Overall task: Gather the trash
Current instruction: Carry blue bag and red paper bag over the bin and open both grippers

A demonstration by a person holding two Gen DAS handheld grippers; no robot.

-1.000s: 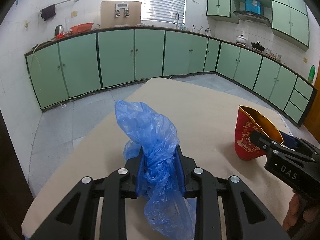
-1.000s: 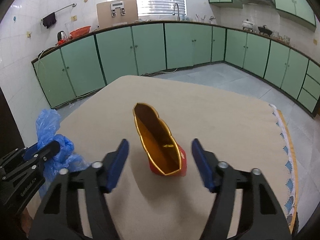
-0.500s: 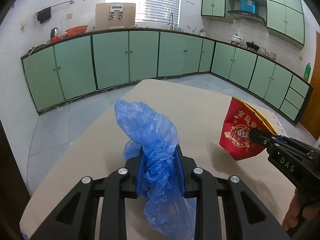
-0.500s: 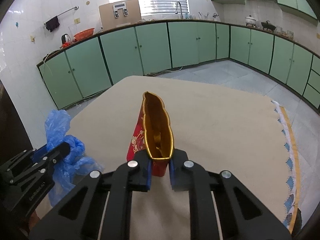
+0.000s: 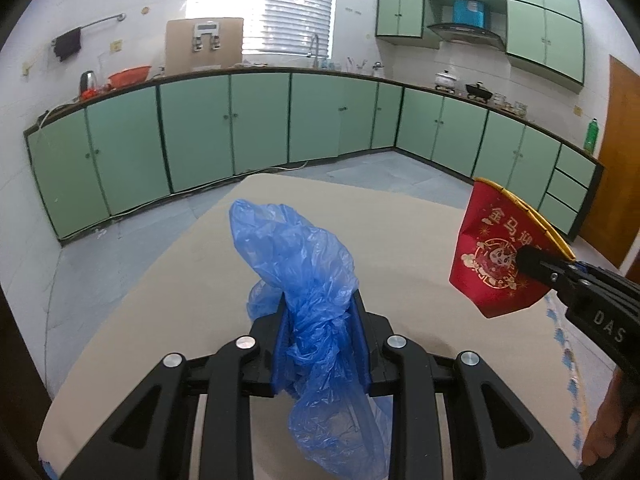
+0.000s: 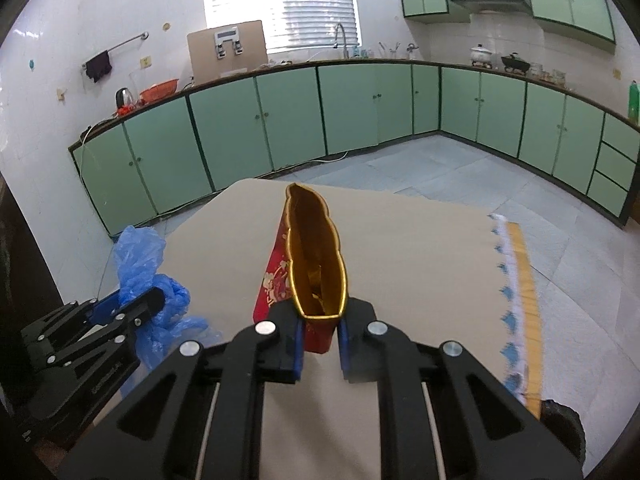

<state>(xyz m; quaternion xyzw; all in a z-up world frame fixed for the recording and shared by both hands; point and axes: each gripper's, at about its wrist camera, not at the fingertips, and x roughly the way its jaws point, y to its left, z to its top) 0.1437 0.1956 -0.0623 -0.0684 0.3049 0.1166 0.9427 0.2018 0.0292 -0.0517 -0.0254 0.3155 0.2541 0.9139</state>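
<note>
A crumpled blue plastic bag (image 5: 304, 288) stands up between the jaws of my left gripper (image 5: 320, 344), which is shut on it above the beige table (image 5: 192, 304). In the right wrist view the same blue plastic bag (image 6: 140, 256) shows at the left with the left gripper (image 6: 136, 308) on it. My right gripper (image 6: 320, 336) is shut on the lower end of a red and gold paper carton (image 6: 312, 264), squeezed flat and lifted off the table, its gold-lined mouth open upward. From the left wrist view the red carton (image 5: 496, 264) hangs at the right in the right gripper (image 5: 532, 260).
The beige table (image 6: 420, 264) has a blue-and-yellow patterned edge (image 6: 520, 280) on the right. Green floor cabinets (image 5: 240, 128) line the far walls beyond a grey tiled floor (image 5: 120, 264). A wooden door (image 5: 620, 160) stands at the far right. A hand (image 5: 608, 432) holds the right gripper.
My right gripper closed on the red carton, which stood on the table between open jaws, and lifted it up. The left gripper kept its hold on the blue bag.
</note>
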